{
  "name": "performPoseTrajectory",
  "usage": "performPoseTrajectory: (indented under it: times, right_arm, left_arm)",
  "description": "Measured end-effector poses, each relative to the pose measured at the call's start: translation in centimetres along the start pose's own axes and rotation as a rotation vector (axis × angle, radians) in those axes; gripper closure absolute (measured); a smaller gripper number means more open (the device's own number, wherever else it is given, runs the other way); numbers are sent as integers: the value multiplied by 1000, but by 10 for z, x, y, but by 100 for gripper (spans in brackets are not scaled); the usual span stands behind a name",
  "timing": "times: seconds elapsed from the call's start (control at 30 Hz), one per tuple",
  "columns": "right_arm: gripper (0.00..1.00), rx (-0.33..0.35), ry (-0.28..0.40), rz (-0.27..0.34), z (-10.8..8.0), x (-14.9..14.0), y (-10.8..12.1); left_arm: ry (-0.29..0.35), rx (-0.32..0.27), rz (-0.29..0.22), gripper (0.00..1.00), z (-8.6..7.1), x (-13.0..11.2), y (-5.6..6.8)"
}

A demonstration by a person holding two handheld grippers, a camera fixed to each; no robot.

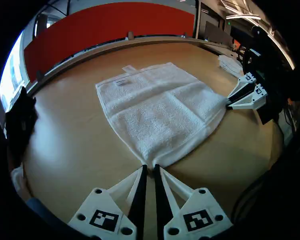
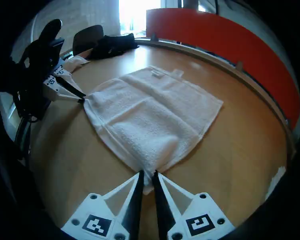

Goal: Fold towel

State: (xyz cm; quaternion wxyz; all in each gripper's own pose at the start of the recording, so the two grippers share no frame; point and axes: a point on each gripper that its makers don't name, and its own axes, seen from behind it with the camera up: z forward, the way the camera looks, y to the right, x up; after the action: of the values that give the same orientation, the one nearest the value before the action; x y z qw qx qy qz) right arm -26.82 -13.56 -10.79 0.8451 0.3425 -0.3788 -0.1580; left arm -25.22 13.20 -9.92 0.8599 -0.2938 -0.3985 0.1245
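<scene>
Left claw (image 1: 150, 171) nearly closed, only a slit between the fingers, nipping the corner of the towel (image 1: 162, 108) right at its tips; right claw (image 2: 147, 176) likewise almost closed, a bit of corner cloth running down between its fingers; both pinches look shallow. Towel spreads flat ahead of each claw on the wooden table (image 1: 70, 140); the held corners are neighbours, so one towel edge runs from claw to claw; in the left gripper view the right claw sits ahead and off to the right, at its corner. Sewn tag (image 1: 130, 69) at the towel's far edge, well ahead of both claws; red partition (image 1: 110, 24) beyond that. Step judged: corners grasped, fold not yet begun. Next move likely calls for lifting both corners together and carrying them forward over the cloth to the far edge, claws level so the edges match; risk: a corner slipping out of so shallow a grip.
</scene>
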Motion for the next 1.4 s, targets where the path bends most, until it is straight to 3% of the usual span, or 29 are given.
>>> performPoseTrajectory:
  times: [0.27, 0.63, 0.7, 1.07, 1.4]
  right_arm:
    - [85, -5, 6, 6, -4, 3, 0]
    - [86, -6, 13, 0, -2, 8, -1]
    - [86, -5, 20, 0, -2, 11, -2]
    - [86, -1, 30, -5, -9, 16, 0]
    - [86, -7, 57, -6, -26, 38, 0]
  left_arm:
    - [2, -6, -63, 88, -3, -2, 3]
    - [-43, 16, -4, 89, -1, -3, 3]
    - [-46, 16, -1, 94, -2, -2, 3]
    - [-54, 16, -57, 95, -5, 2, 5]
    - [-25, 19, -119, 95, -27, 22, 3]
